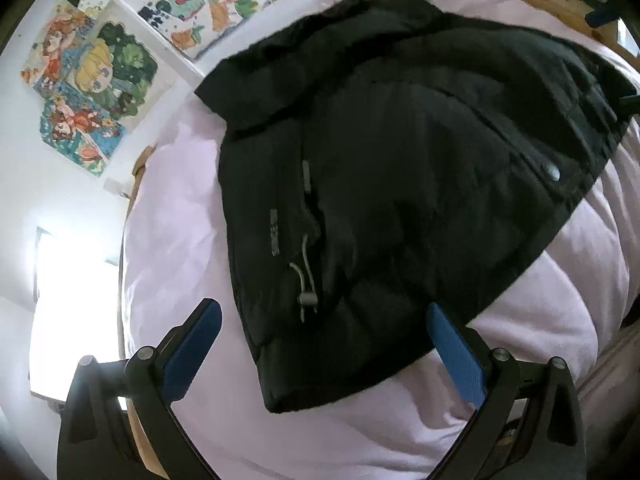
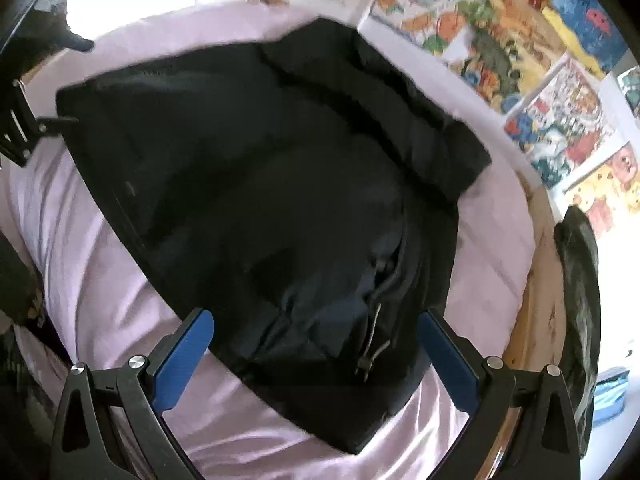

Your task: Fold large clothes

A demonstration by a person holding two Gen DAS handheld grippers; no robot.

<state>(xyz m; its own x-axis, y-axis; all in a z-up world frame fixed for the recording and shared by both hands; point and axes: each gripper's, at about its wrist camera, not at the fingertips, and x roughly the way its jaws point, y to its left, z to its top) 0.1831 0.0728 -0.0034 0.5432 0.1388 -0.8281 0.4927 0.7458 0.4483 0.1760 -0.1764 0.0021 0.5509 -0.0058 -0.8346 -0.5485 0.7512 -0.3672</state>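
The black jacket [image 1: 392, 168] lies folded into a compact block on the pale pink bedding [image 1: 176, 216], filling the middle of both frames. The left gripper [image 1: 324, 344] hangs over its near corner at the bottom of the frame, fingers spread wide and holding nothing. The right gripper [image 2: 316, 354] does the same above the near edge, also wide apart and empty.

To my eye the fold looks close to done, and the step in hand is squaring up or taking one last fold. Doing that well probably means pinching the thick near edge through all its layers, one claw at each corner, and lifting both together so the padded fabric does not slide or spring open. The loose drawcord [image 1: 306, 280] and its toggle are best tucked in, not snagged.

The left view shows a snap button [image 1: 551, 171] at centre right and a bright window [image 1: 68, 312] at lower left, neither visible from the right. The right view alone shows a dark garment [image 2: 580, 304] draped over the wooden frame at the right edge. Posters [image 2: 532, 80] show in both
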